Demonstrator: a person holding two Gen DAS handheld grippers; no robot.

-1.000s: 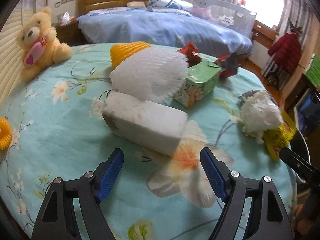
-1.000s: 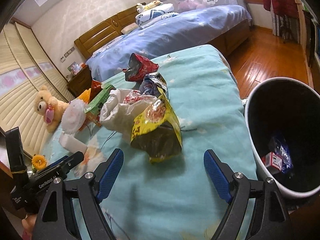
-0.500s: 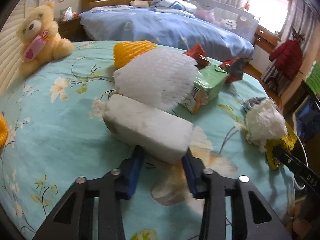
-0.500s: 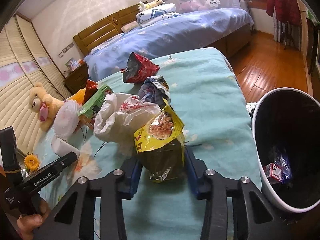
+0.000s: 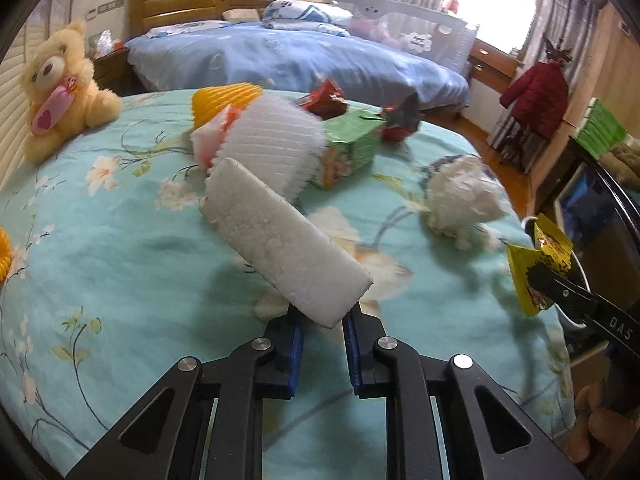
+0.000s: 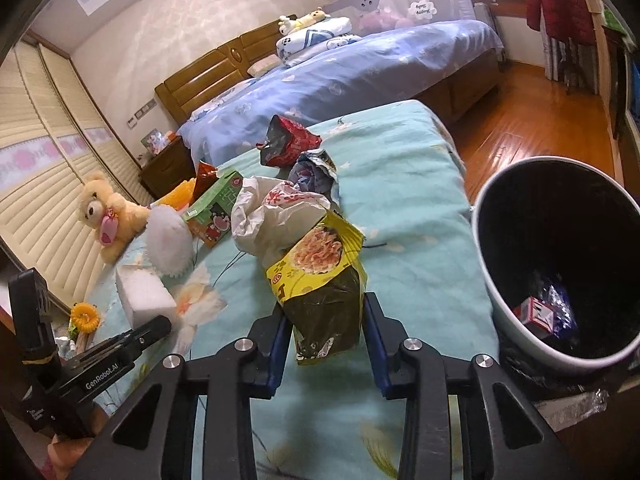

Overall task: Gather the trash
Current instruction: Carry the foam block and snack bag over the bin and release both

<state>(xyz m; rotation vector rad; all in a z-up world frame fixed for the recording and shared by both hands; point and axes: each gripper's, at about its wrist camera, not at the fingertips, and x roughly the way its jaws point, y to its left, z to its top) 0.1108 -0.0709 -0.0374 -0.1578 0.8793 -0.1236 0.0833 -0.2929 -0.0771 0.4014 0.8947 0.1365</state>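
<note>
Our left tongs (image 5: 322,326) are closing on the foam block (image 5: 280,240), our right tongs (image 6: 326,330) on the yellow snack bag (image 6: 320,276).

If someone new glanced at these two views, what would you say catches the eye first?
Probably the white foam block, pinched at its near end by the closing left gripper and tilting above the floral bedspread. Next, the yellow snack bag clamped in the closing right gripper, with the black bin just to its right.
</note>
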